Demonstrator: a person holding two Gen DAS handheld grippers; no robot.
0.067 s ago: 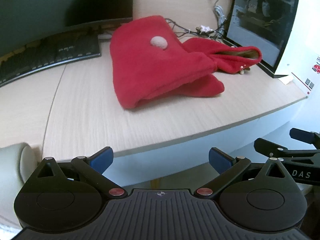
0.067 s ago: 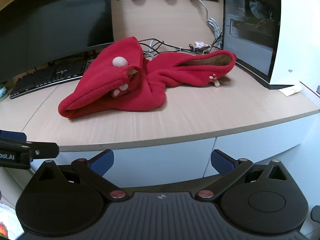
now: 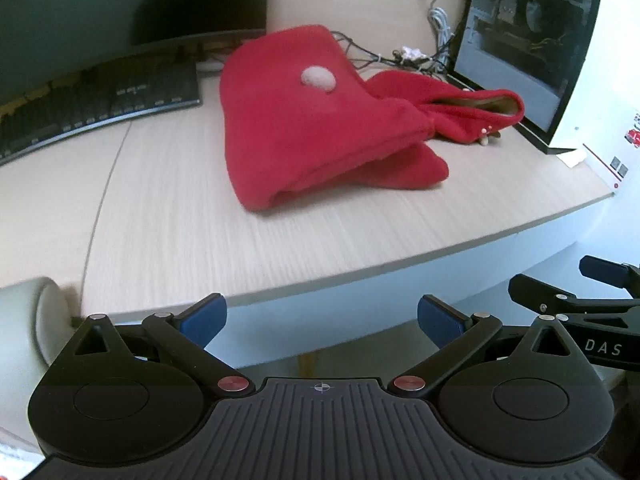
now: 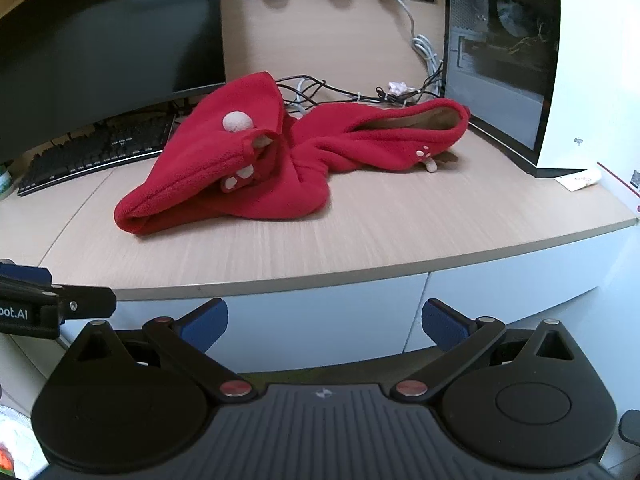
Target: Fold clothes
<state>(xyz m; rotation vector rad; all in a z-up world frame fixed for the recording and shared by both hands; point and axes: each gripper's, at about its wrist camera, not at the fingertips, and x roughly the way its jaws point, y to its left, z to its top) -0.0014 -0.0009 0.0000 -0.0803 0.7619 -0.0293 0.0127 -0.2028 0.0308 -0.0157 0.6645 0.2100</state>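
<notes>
Left gripper [image 3: 322,316]: black body, ribbed plate at bottom centre with a small crosshair mark.
Left fingertips [image 3: 204,314]: blue pads on black linkage arms.
Left hardware: two red round caps beside the plate, silver pin heads on the arms, two large round housings with triangular cut-outs above.
Right gripper [image 4: 324,318]: same black build, ribbed plate, blue pads, red caps.
Markings: white "DAS" at the left view's right edge; white "oot.AI" at the right view's left edge.
</notes>
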